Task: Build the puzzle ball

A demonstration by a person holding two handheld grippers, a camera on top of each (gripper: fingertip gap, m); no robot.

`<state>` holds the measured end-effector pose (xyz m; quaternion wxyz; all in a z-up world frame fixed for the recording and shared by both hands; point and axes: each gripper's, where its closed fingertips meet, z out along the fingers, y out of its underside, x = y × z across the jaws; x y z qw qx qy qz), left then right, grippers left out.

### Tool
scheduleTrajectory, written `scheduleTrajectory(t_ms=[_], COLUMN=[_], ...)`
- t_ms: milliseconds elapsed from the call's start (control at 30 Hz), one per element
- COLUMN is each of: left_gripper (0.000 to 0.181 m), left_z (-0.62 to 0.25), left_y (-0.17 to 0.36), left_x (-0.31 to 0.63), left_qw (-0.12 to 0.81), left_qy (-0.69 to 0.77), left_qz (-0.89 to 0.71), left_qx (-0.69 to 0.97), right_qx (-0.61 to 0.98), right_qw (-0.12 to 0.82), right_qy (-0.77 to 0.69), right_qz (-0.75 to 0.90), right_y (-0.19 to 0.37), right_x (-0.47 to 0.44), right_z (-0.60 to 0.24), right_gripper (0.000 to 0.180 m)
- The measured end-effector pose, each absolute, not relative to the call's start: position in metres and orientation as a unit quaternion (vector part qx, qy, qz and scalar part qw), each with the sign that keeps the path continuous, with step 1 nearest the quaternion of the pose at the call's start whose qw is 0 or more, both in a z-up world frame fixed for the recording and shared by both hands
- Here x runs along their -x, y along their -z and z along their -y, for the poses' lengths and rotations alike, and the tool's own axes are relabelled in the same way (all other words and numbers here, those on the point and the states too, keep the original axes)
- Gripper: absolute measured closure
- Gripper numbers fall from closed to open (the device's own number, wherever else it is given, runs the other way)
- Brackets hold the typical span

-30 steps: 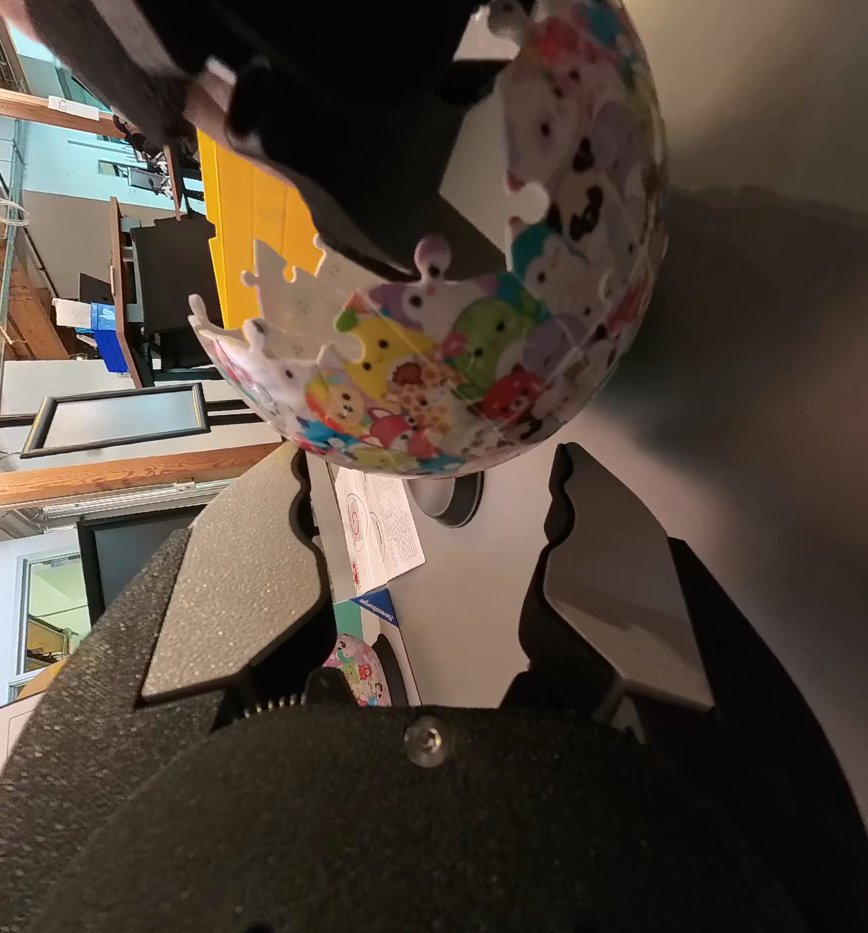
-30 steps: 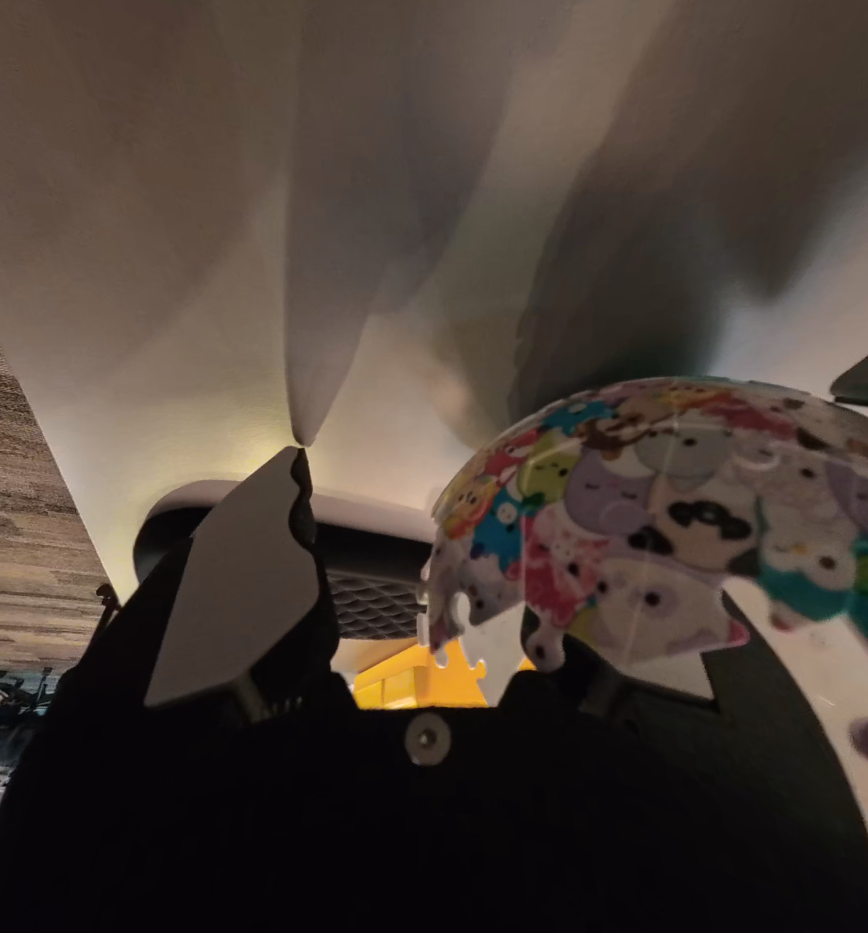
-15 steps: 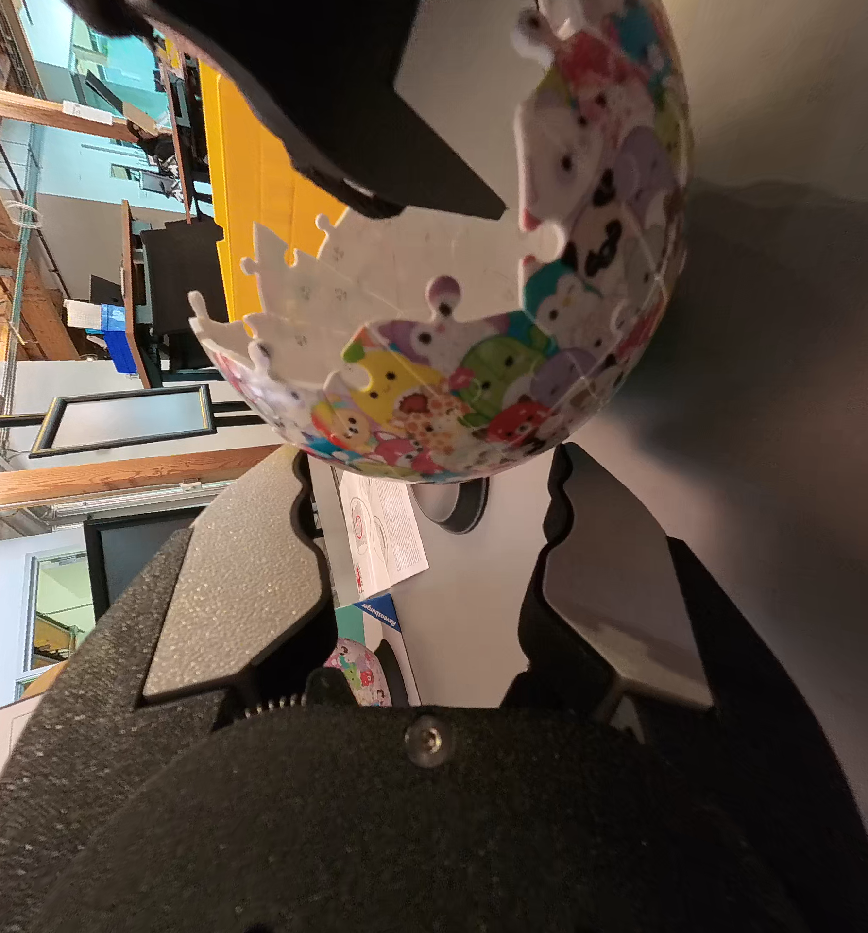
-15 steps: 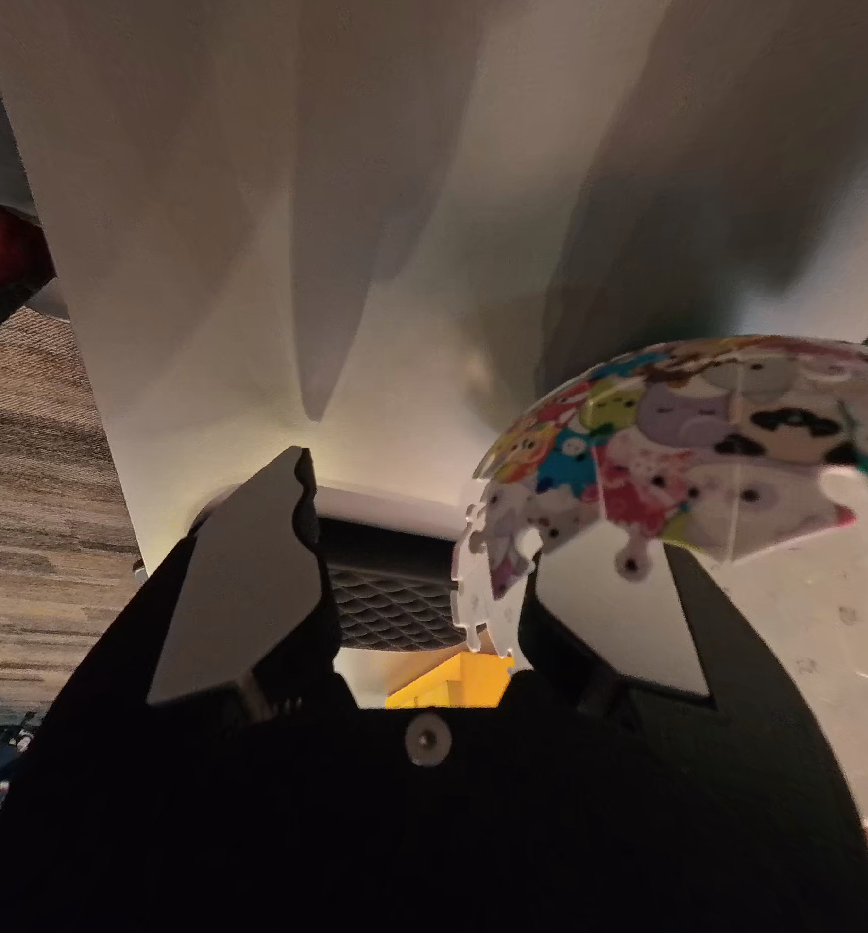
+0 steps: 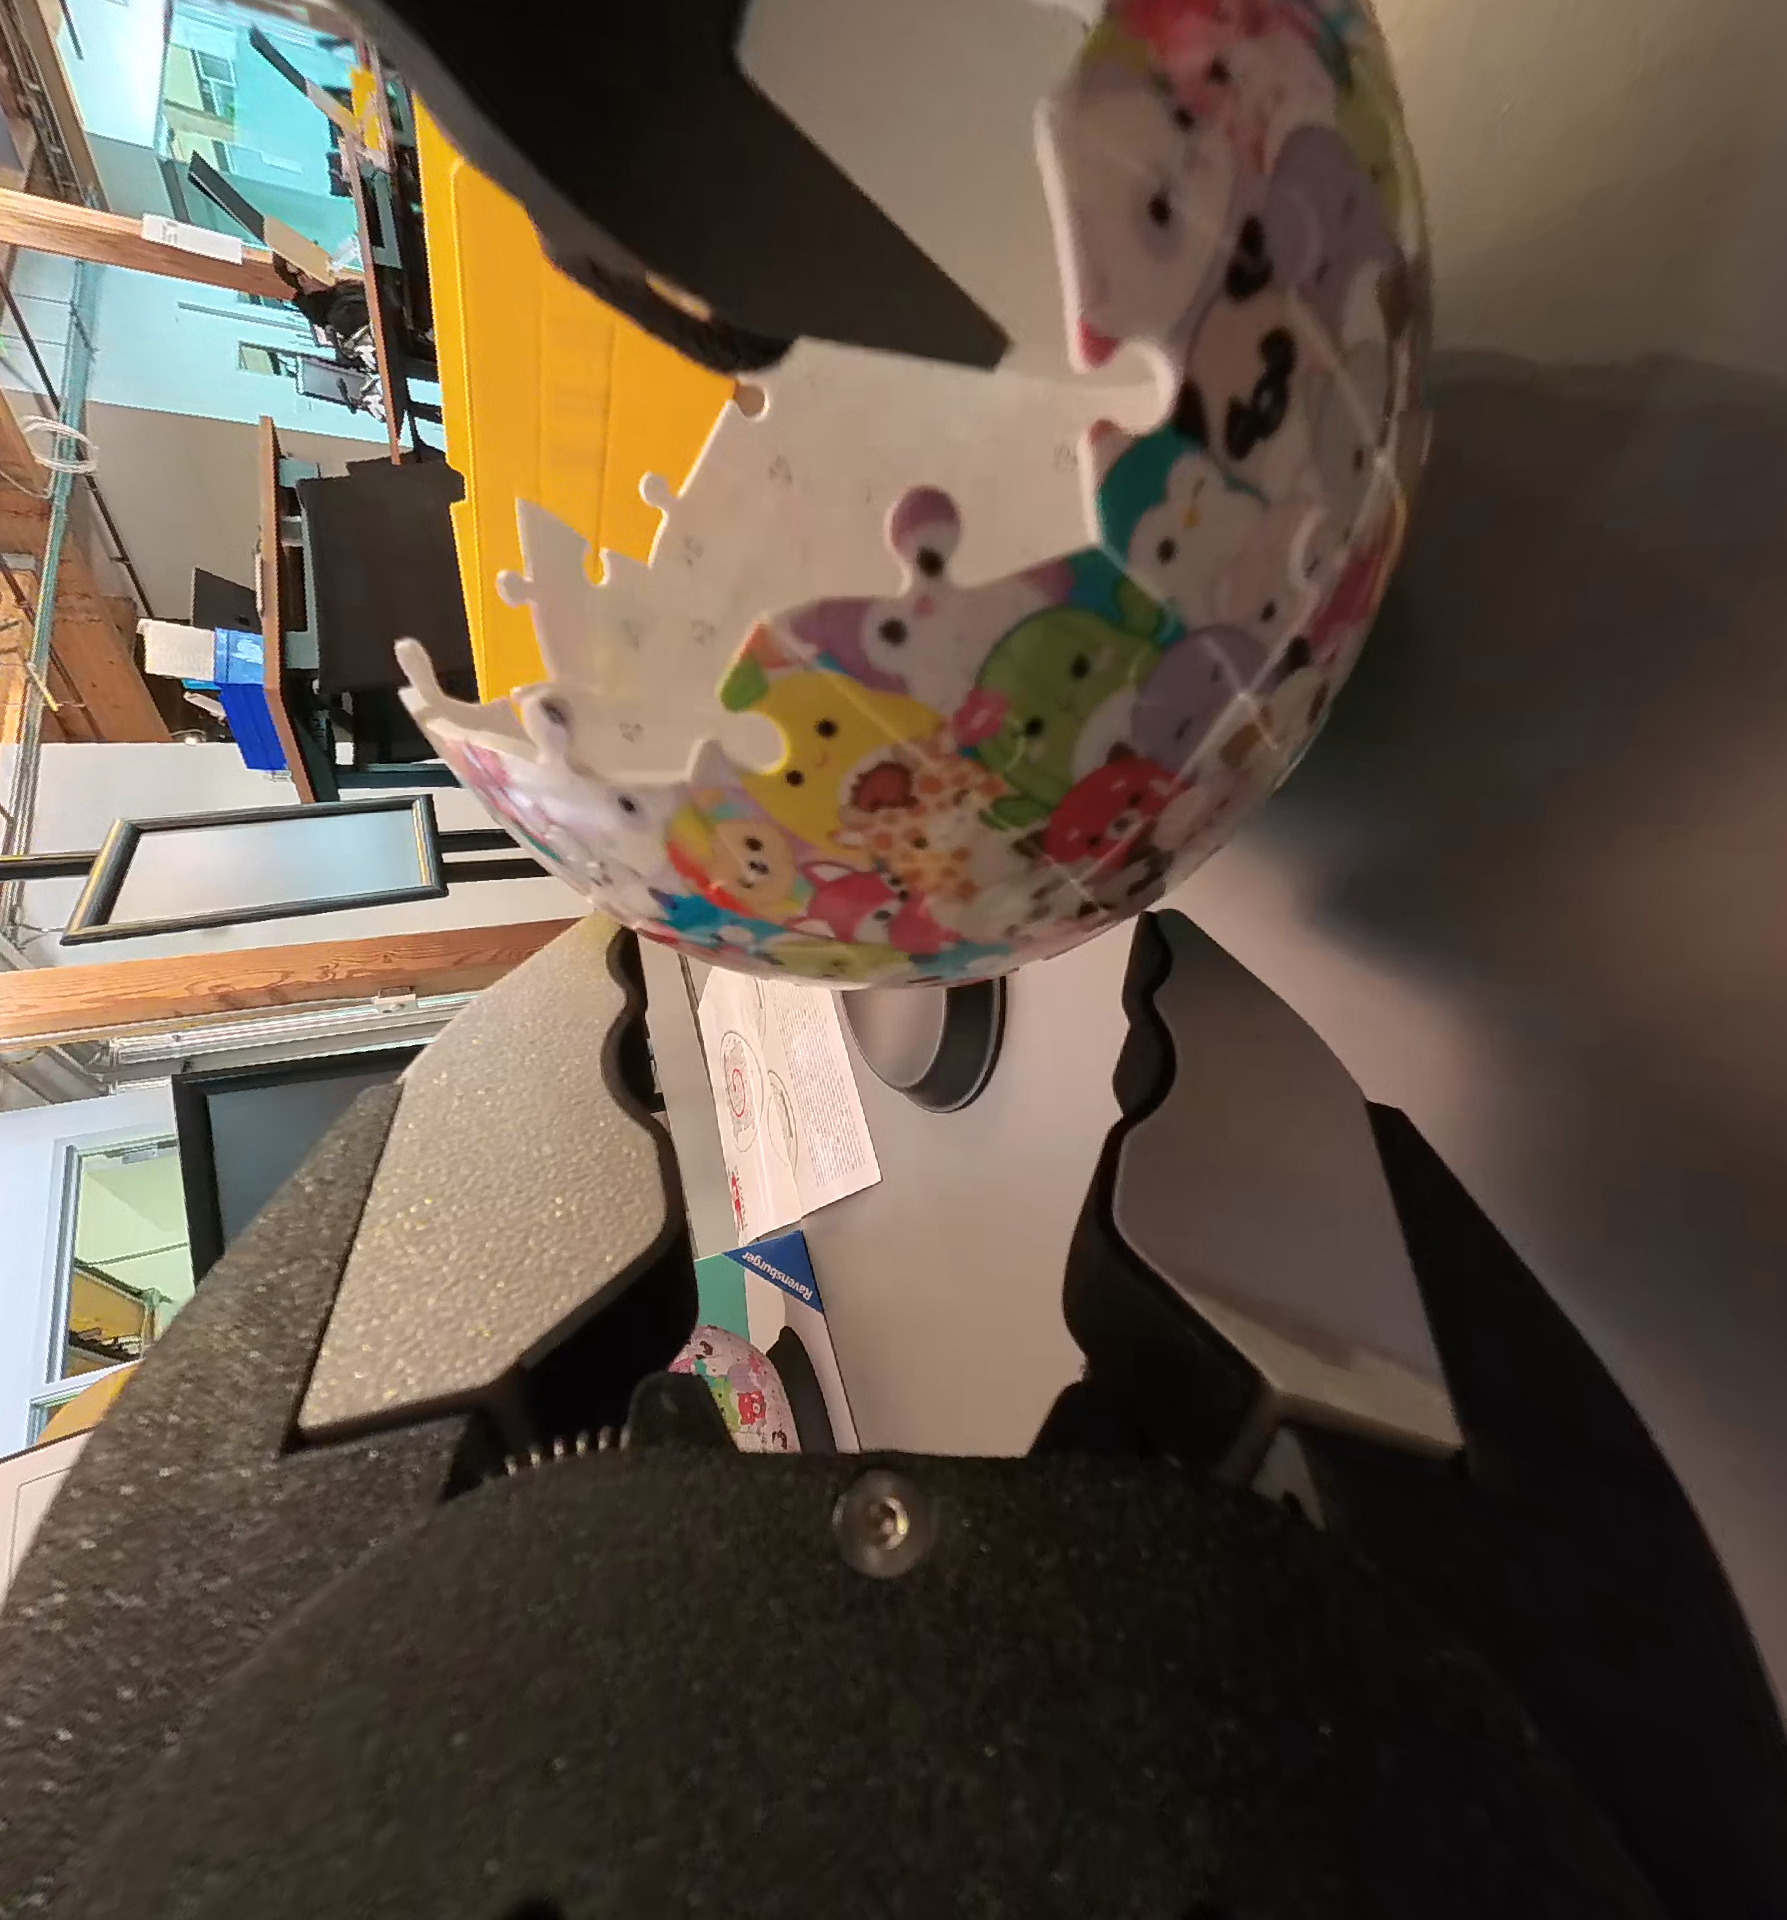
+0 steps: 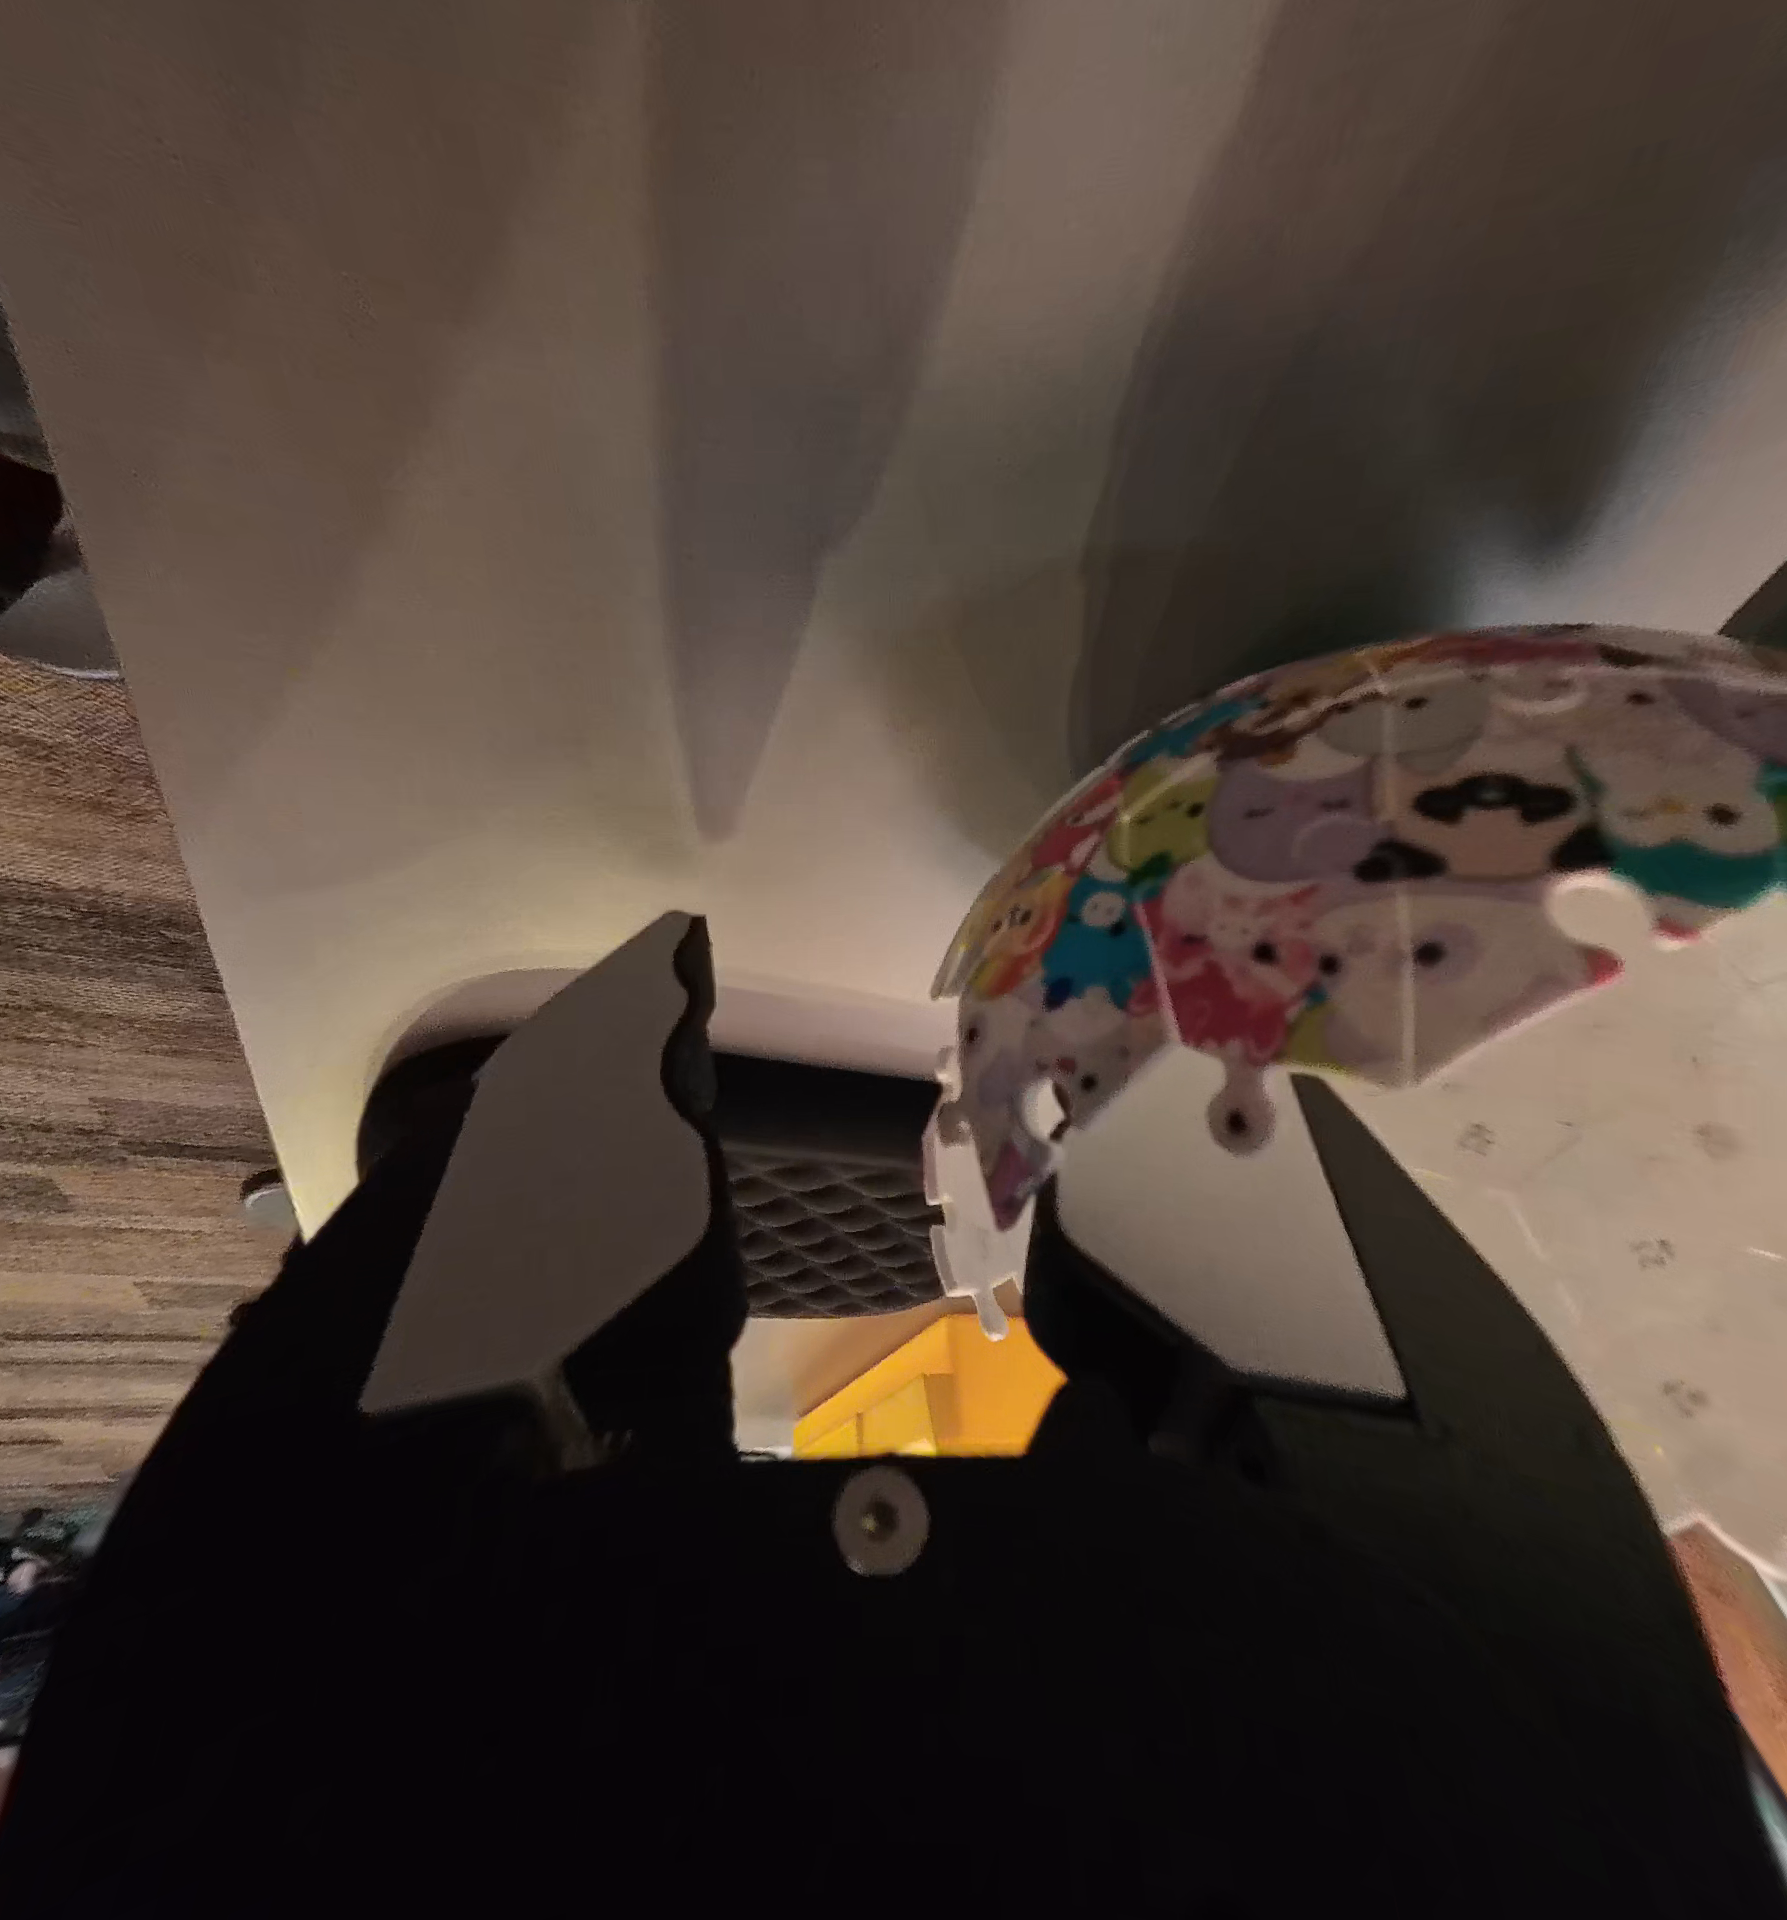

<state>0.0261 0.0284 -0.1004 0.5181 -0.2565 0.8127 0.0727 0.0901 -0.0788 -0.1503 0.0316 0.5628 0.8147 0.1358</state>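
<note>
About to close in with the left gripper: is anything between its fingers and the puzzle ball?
Nothing. In the left wrist view the left gripper is open, its fingers just short of the puzzle ball; only the white table shows between them.

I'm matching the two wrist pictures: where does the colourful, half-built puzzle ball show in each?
Left wrist view: the colourful half-built puzzle ball fills the upper middle, just beyond the open left gripper.
Right wrist view: it sits at the right edge, over one finger of the open right gripper.
Shared landmark: the yellow panel.
</note>
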Motion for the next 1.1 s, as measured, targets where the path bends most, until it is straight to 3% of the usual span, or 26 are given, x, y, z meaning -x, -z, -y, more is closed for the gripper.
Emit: scheduleTrajectory(t_ms=[167,567,800,1100], left_gripper=[0.093,0.094,0.094,0.094], left_z=[-0.027,-0.026,-0.026,-0.027], left_y=[0.1,0.1,0.099,0.1], left_x=[-0.027,-0.027,-0.027,-0.028], left_qw=[0.52,0.522,0.525,0.526], left_qy=[-0.068,-0.068,-0.068,-0.064], left_qz=[-0.812,-0.812,-0.809,-0.808], left_qx=[0.257,0.254,0.256,0.257], right_qx=[-0.546,-0.531,-0.551,-0.531], right_qw=[0.017,0.009,-0.028,-0.007], right_qy=[-0.168,-0.196,-0.212,-0.195], right_qz=[-0.821,-0.824,-0.807,-0.825], right_y=[0.149,0.148,0.147,0.153], right_x=[-0.093,-0.098,-0.094,-0.092], right_z=[0.074,0.067,0.053,0.052], right_gripper=[0.127,0.133,0.108,0.1])
